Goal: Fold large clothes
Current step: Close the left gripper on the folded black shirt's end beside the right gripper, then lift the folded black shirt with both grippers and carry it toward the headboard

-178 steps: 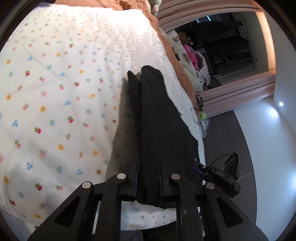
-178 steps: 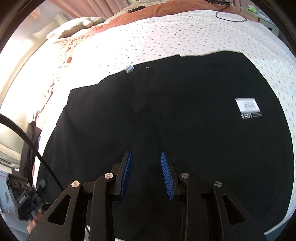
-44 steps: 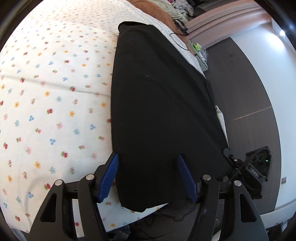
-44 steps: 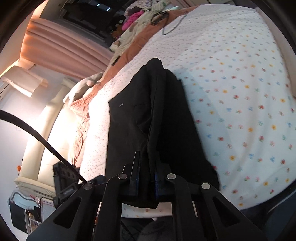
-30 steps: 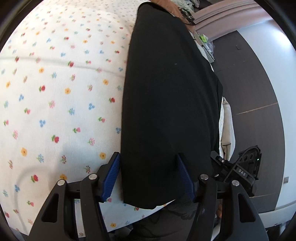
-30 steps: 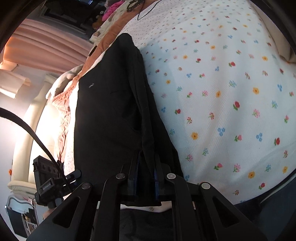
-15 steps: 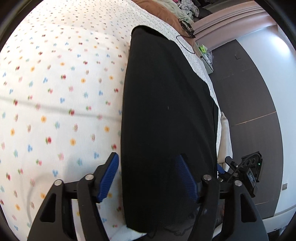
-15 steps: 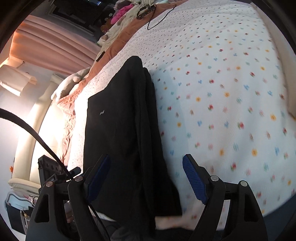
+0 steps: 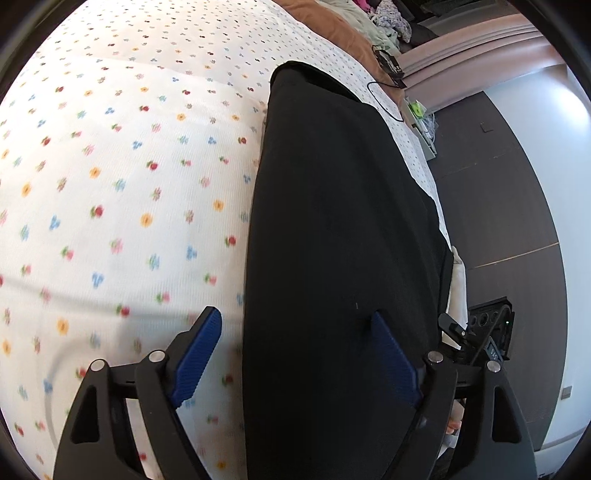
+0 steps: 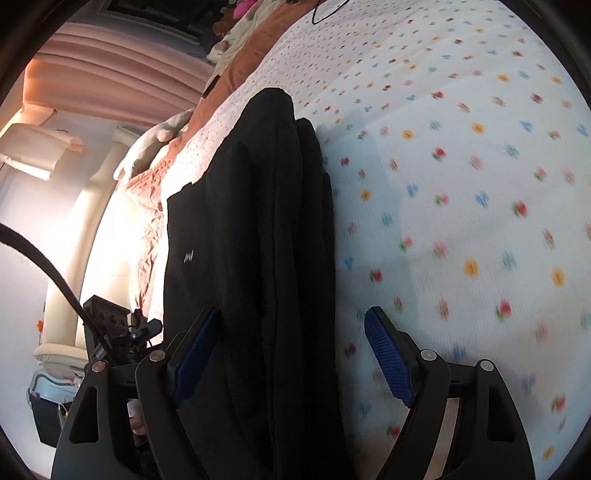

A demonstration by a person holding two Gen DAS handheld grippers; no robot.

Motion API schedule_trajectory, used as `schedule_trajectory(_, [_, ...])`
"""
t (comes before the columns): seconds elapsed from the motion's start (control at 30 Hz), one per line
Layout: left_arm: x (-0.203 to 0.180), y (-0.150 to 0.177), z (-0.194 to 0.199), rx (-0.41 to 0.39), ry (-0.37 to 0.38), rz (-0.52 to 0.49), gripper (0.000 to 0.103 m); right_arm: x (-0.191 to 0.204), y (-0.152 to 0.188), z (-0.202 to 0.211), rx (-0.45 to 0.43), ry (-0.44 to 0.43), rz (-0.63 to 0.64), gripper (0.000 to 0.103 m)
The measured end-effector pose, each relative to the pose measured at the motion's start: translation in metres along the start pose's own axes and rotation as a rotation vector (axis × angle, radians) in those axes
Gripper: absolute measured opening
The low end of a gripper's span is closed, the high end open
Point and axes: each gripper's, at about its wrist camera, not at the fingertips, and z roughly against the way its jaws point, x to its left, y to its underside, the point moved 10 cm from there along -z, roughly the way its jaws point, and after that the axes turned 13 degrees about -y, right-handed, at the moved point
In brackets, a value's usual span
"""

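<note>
A black garment point(image 9: 332, 221) lies folded lengthwise in a long strip on the flower-print bedsheet point(image 9: 129, 166), near the bed's edge. My left gripper point(image 9: 295, 332) is open just above one end of the strip, its blue pads point(image 9: 199, 350) apart on either side of the cloth. In the right wrist view the same garment point(image 10: 266, 240) shows layered folds along its inner edge. My right gripper point(image 10: 291, 332) is open and empty over the other end, one pad above the cloth, the other point(image 10: 388, 354) above the sheet.
A brown blanket point(image 9: 332, 29) and a pile of clothes lie at the far side of the bed. A black cable point(image 9: 384, 99) rests on the sheet beyond the garment. Dark floor point(image 9: 498, 184) runs beside the bed. Pink curtains point(image 10: 110, 74) hang behind.
My right gripper, shut on the garment's folded edge a second ago, has opened and let it go. The garment now lies flat. My left gripper stays open and has shifted slightly.
</note>
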Motion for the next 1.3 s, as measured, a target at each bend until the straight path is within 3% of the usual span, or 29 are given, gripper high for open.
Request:
schedule_trajectory(0.23, [-0.009, -0.023, -0.011, -0.019, -0.016, -0.004, 0.084, -0.003, -0.029, -0.022, 0.033, -0.034, 0.02, 0.078])
schedule_trajectory(0.47, [-0.01, -0.037, -0.019, -0.032, -0.043, 0.016, 0.084, -0.009, -0.055, -0.052, 0.073, -0.084, 0.01, 0.06])
schedule_trajectory(0.67, [-0.014, -0.04, -0.022, -0.041, -0.062, 0.027, 0.063, -0.011, -0.068, -0.077, 0.129, -0.104, 0.018, 0.034])
schedule_trajectory(0.83, [-0.029, -0.046, -0.017, -0.076, -0.072, 0.006, 0.045, -0.002, -0.071, -0.077, 0.112, -0.117, 0.038, 0.017])
schedule_trajectory(1.0, [-0.042, -0.05, -0.003, -0.099, -0.048, -0.024, 0.033, 0.025, -0.066, -0.069, 0.087, -0.103, 0.105, 0.014])
schedule_trajectory(1.3, [-0.059, -0.044, 0.05, -0.186, 0.032, -0.047, 0.03, 0.08, -0.047, -0.054, 0.034, -0.116, 0.205, 0.014])
